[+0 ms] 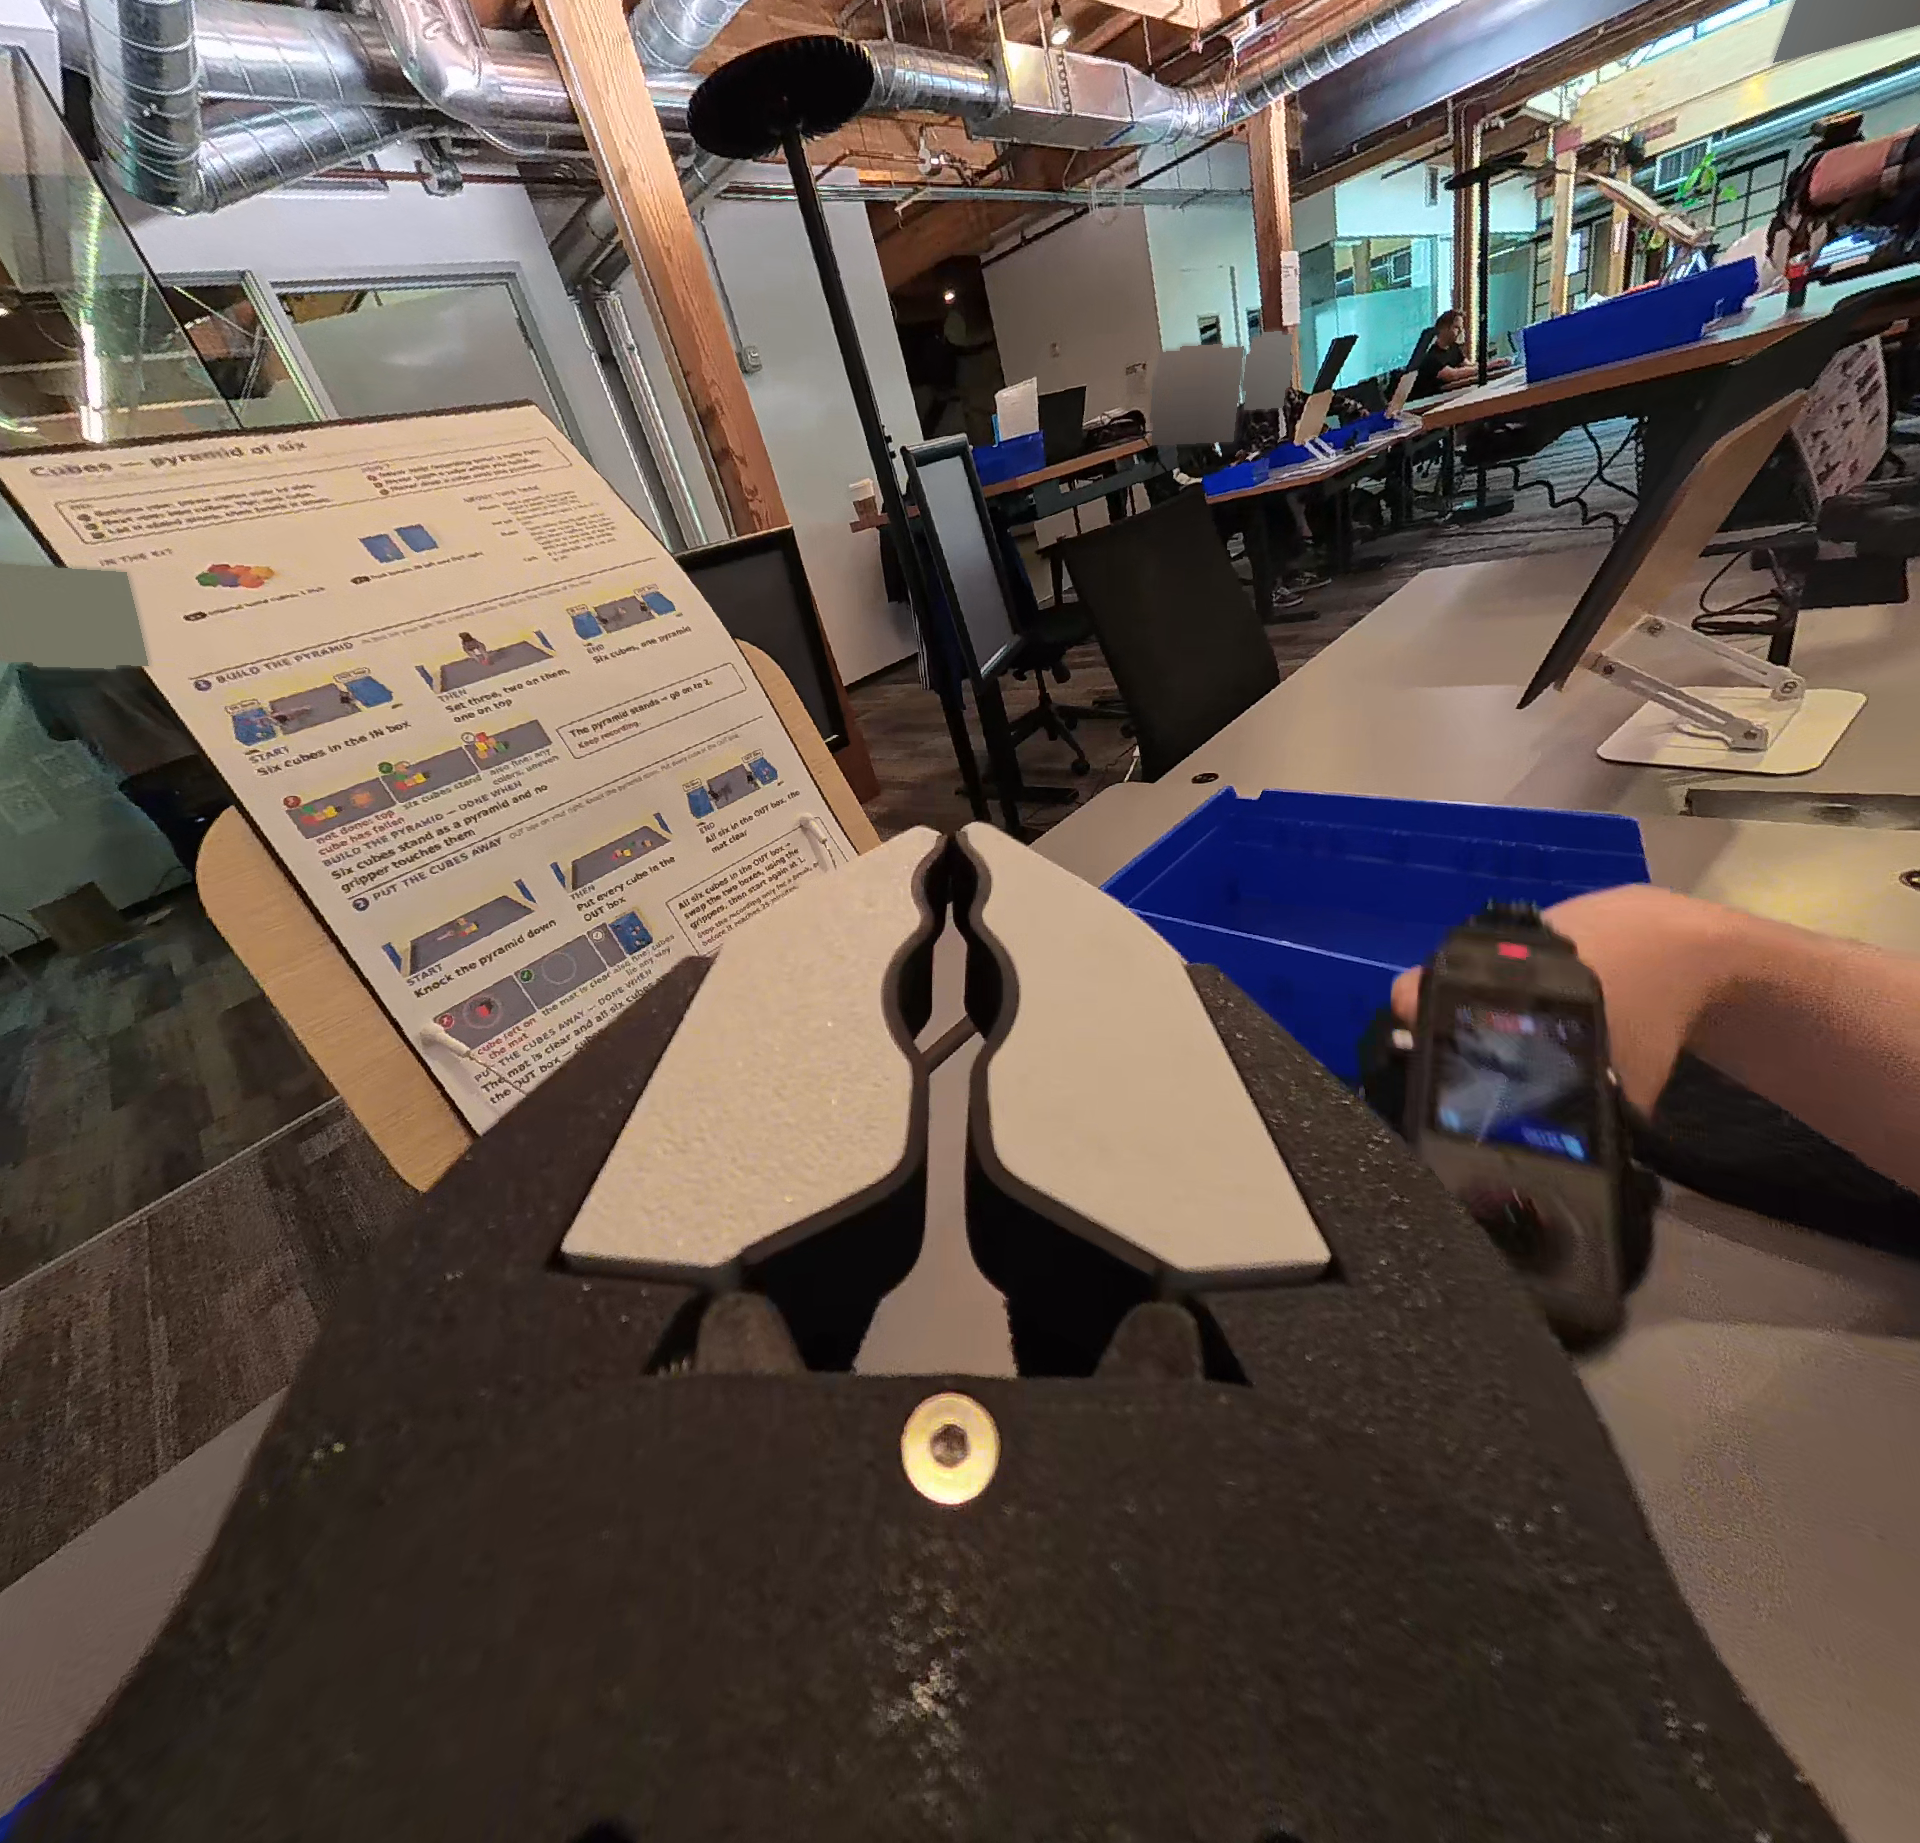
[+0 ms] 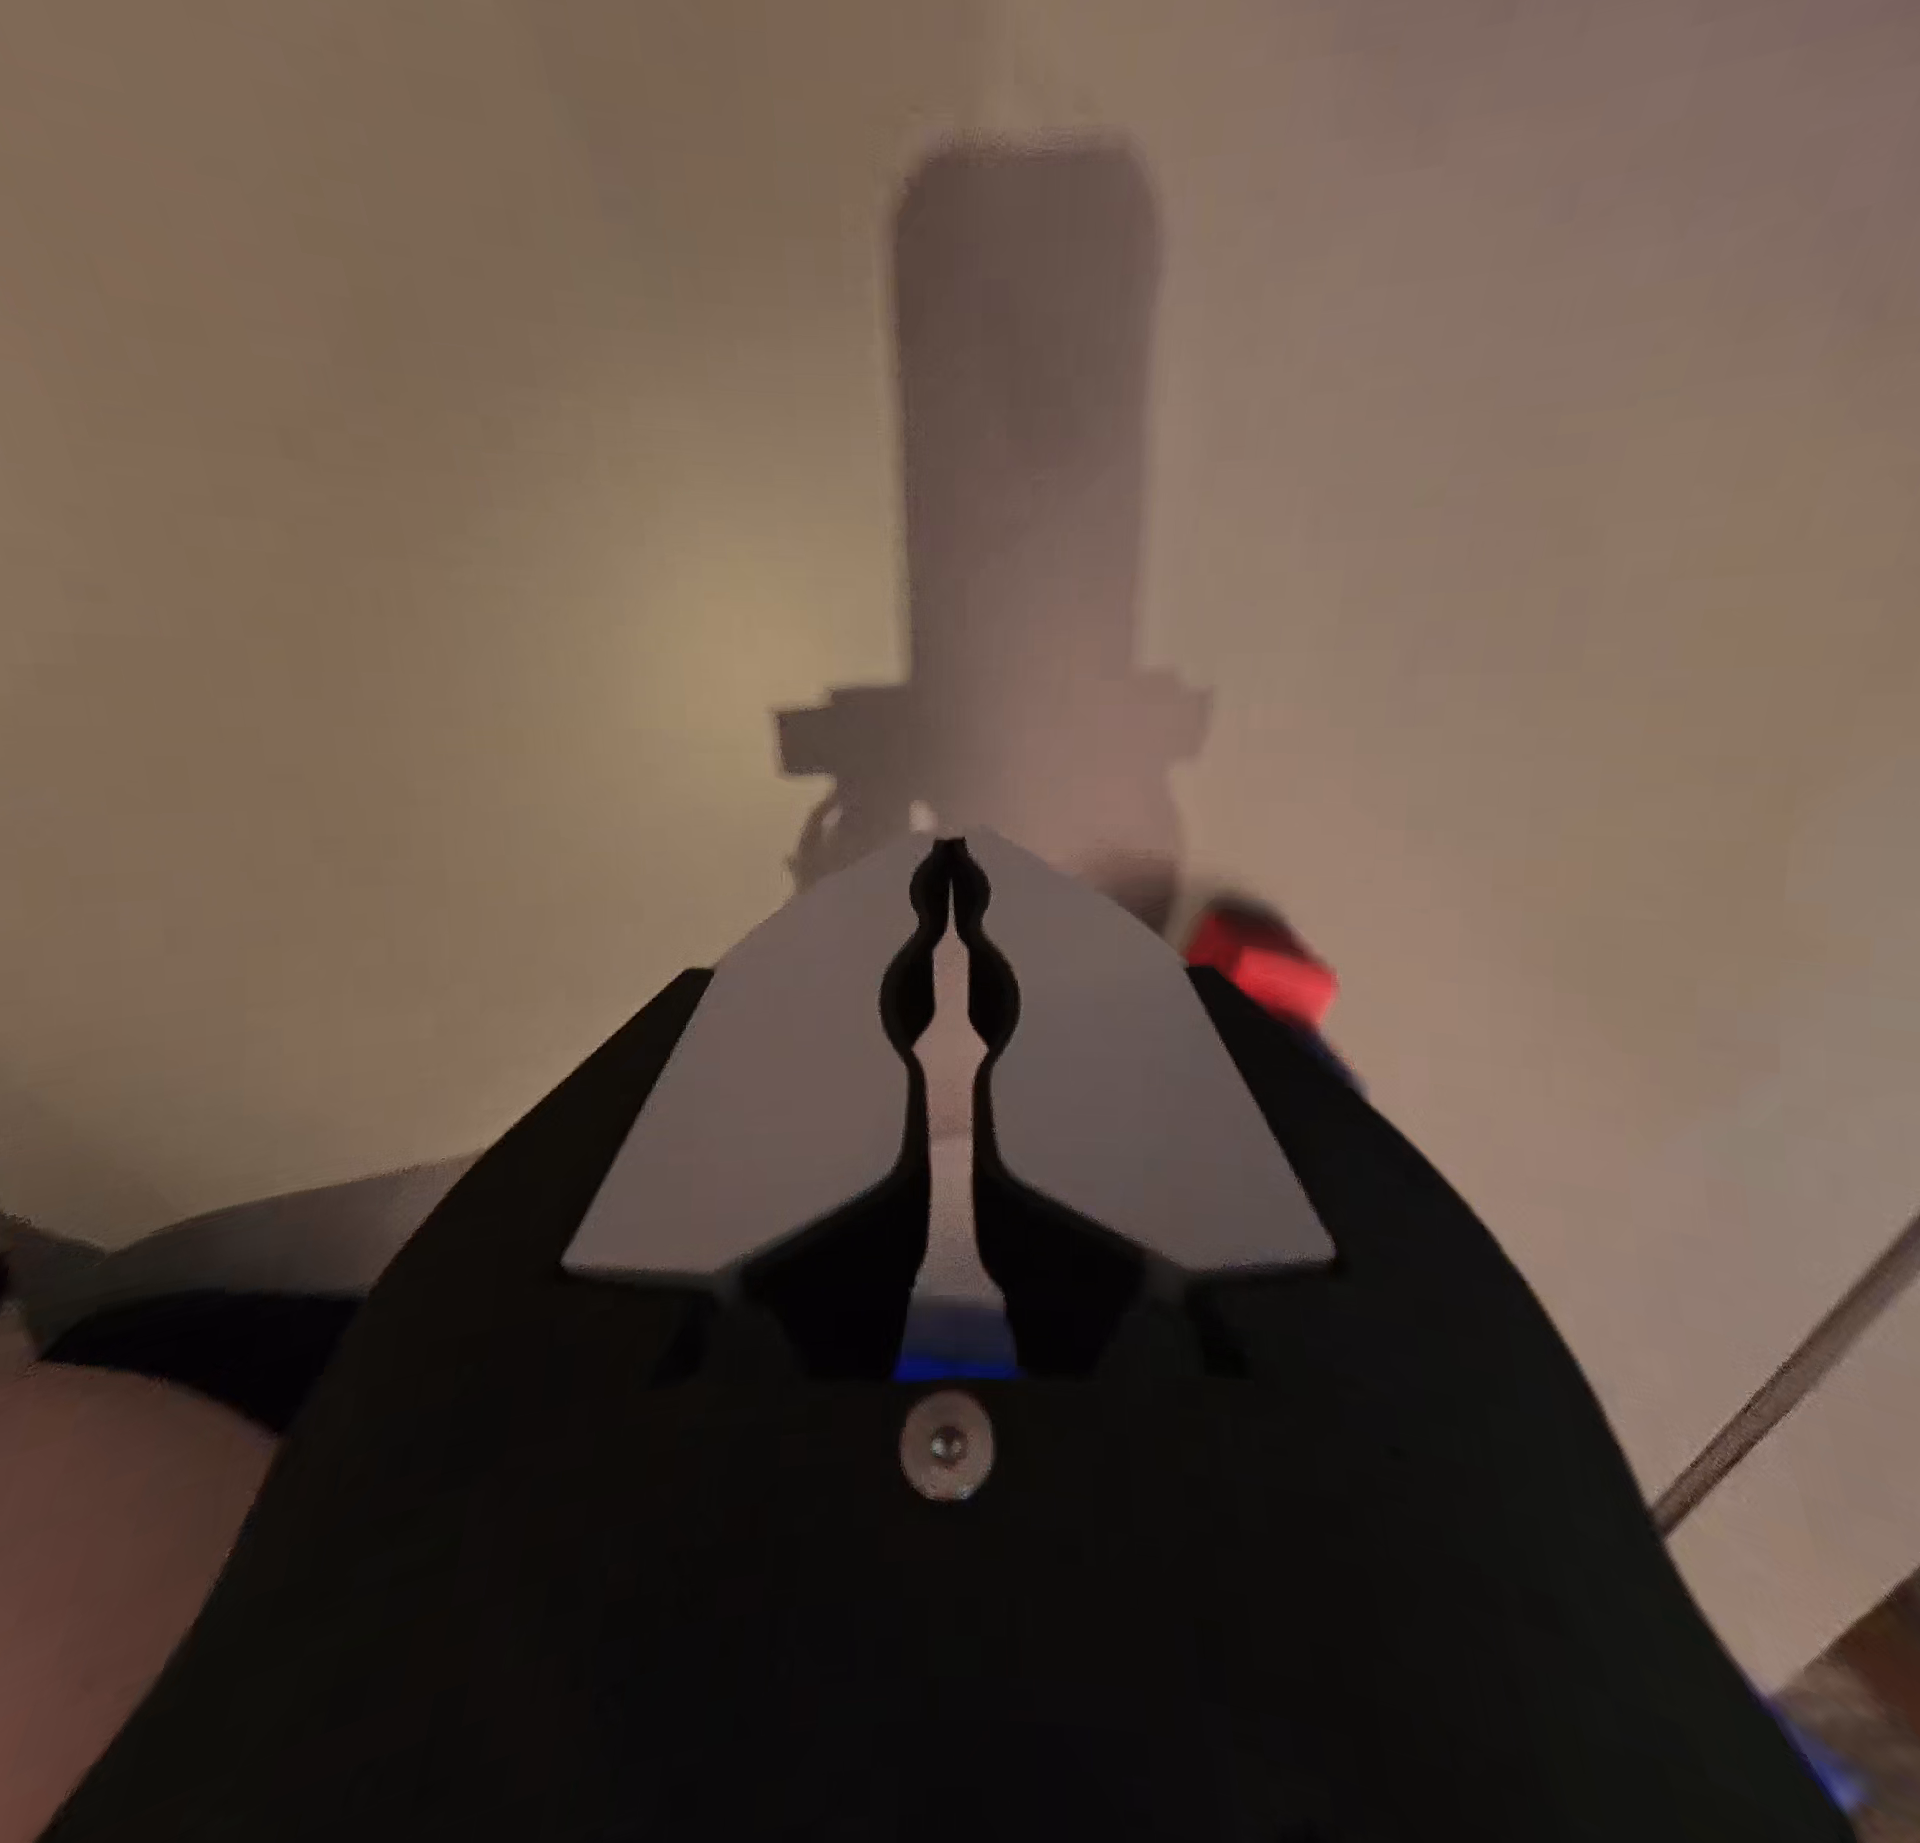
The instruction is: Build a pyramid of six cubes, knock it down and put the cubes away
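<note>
My left gripper (image 1: 954, 843) is shut and empty, raised above the table and pointing at a blue bin (image 1: 1382, 884) just beyond and to the right of its tips. The bin's inside is hidden by its near wall. My right gripper (image 2: 952, 848) is shut and empty, pointing down at a pale, blurred table surface. A red cube (image 2: 1262, 967) lies just right of its fingers. The right gripper also shows in the left wrist view (image 1: 1512, 1118), blurred, held by a hand in front of the blue bin. No other cubes are in view.
An instruction board (image 1: 416, 754) on a wooden stand leans at the left, close to my left gripper. A tilted board on a white stand (image 1: 1714, 692) sits at the far right. Desks, chairs and seated people fill the room behind. A thin rod (image 2: 1787, 1367) crosses the right wrist view's lower right. One gripper's finger ends stand about 30 cm off the other's. The red cube (image 2: 1262, 967) lies around 8 cm away from my right fingertips.
</note>
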Demonstrator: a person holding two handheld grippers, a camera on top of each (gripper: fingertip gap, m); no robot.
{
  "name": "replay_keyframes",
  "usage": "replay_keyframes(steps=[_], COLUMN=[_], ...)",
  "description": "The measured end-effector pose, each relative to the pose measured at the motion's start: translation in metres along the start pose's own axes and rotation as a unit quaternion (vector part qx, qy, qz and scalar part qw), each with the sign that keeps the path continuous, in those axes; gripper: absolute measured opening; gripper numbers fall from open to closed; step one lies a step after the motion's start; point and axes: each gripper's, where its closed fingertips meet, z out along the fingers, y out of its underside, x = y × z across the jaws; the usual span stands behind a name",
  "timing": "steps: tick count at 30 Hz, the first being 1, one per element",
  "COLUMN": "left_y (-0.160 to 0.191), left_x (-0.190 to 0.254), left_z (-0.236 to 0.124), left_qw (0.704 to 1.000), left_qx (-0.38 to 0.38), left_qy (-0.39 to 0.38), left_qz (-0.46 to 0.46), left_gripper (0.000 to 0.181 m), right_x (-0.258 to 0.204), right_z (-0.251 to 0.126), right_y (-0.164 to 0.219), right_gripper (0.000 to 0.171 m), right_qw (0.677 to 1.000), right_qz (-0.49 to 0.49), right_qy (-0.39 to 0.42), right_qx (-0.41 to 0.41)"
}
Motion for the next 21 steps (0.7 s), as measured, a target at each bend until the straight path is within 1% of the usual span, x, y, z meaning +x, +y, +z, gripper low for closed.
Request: replay_keyframes(steps=[3, 4, 7, 10, 13, 16, 21], left_y=[-0.003, -0.004, -0.004, -0.003, -0.003, -0.002, 0.001], left_x=[0.000, 0.000, 0.001, 0.003, 0.004, 0.006, 0.008], left_z=[-0.003, -0.003, -0.004, -0.004, -0.003, -0.002, 0.000], left_qw=[1.000, 1.000, 1.000, 1.000, 1.000, 1.000, 1.000], left_qx=[0.007, 0.008, 0.005, 0.003, 0.001, -0.002, -0.008], left_qy=[0.003, 0.003, 0.005, 0.009, 0.011, 0.015, 0.021], left_qz=[-0.005, -0.005, -0.001, -0.001, 0.002, 0.002, 0.005], left_gripper=[0.000, 0.000, 0.000, 0.000, 0.000, 0.000, 0.000], right_x=[0.013, 0.013, 0.009, 0.002, -0.005, -0.014, -0.021], right_z=[-0.039, -0.046, -0.051, -0.046, -0.027, -0.008, 0.012], right_y=[0.026, 0.037, 0.065, 0.071, 0.071, 0.062, 0.051], right_gripper=[0.001, 0.001, 0.001, 0.001, 0.001, 0.001, 0.001], right_qw=[0.993, 0.991, 0.994, 0.994, 0.995, 0.994, 0.994], right_qz=[0.102, 0.118, 0.103, 0.106, 0.090, 0.068, 0.014], right_qy=[0.006, 0.008, 0.023, -0.006, -0.046, -0.085, -0.093], right_qx=[0.056, 0.057, 0.016, 0.010, -0.004, -0.020, -0.051])
